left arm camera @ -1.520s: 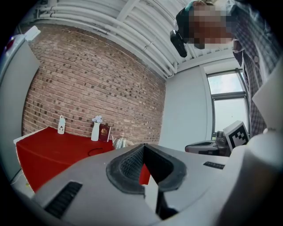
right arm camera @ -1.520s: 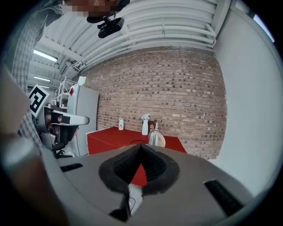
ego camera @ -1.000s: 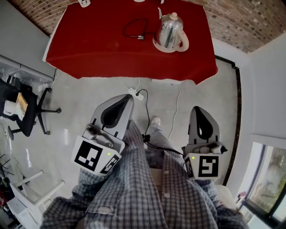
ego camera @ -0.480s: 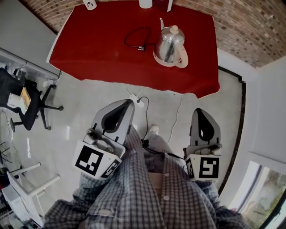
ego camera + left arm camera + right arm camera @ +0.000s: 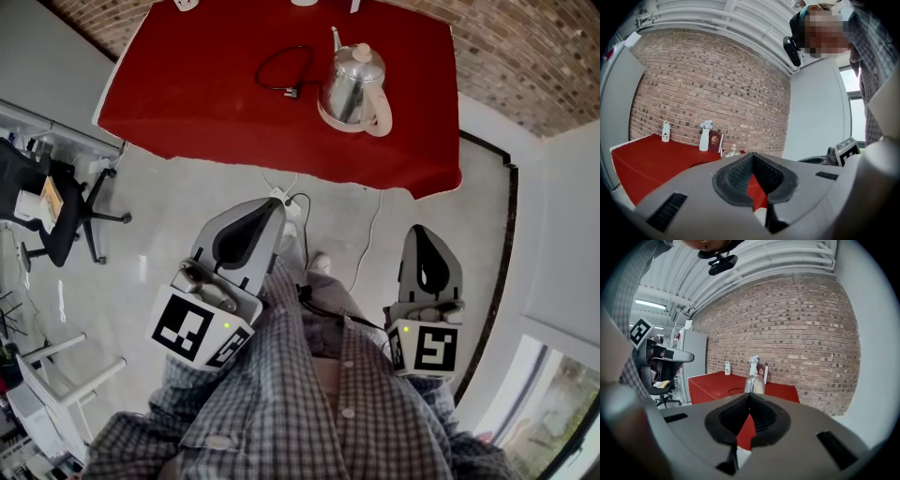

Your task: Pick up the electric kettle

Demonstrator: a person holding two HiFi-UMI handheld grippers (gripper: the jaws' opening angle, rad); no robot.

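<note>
Steel kettle with a seemingly cream handle; left claw and right claw closed, empty.

Checked shirt, grey left gripper, marker cube

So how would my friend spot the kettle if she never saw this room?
Look for the big red table against the brick wall. The kettle stands on its right half, beside a looped black cable. It is the only shiny silver thing there, with a round lid knob, a thin spout and a cream handle.
</note>
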